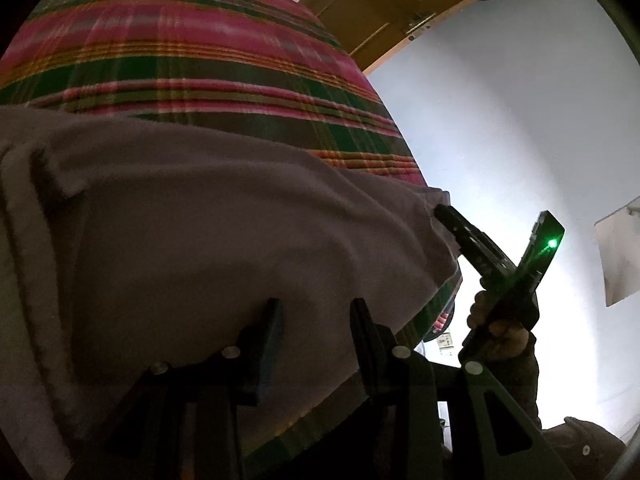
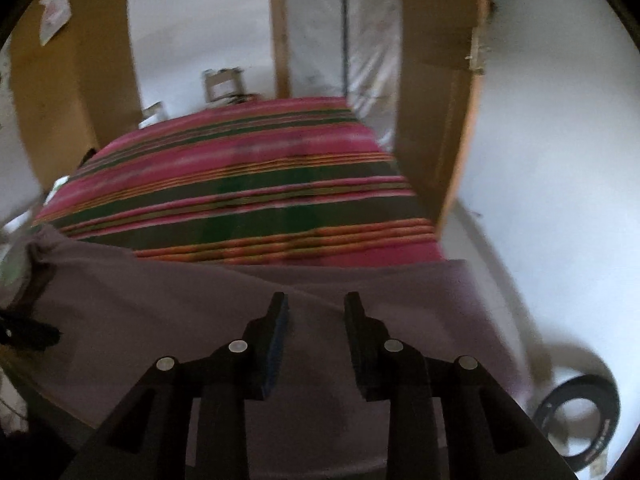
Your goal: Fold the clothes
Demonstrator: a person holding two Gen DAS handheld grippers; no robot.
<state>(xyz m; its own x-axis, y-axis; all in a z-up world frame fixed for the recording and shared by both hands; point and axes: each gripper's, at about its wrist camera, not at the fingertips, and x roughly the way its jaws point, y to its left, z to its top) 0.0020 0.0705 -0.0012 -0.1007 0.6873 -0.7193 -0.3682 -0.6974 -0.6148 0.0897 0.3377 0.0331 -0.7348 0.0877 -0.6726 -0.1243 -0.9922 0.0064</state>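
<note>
From the left wrist, nearest us is our left tool (image 1: 316, 312), its jaws apart with nothing pinched between them, poised over the grey cloth (image 1: 224, 216). That cloth lies spread across the near part of the striped blanket (image 1: 192, 60), which runs on toward twelve o'clock. At three o'clock we see the right tool (image 1: 496, 224) held in a hand (image 1: 496, 324), just off the cloth's right edge; from here we cannot tell how its jaws stand. A wooden frame (image 1: 384, 4) arcs at one o'clock against the white wall (image 1: 500, 120).

From the right wrist, our right tool (image 2: 316, 308) sits closest, jaws apart and empty above the cloth (image 2: 160, 304), which fills the lower frame. The blanket (image 2: 248, 168) stretches to twelve o'clock. A dark ring (image 2: 580, 416) lies at four o'clock on the floor (image 2: 540, 160).
</note>
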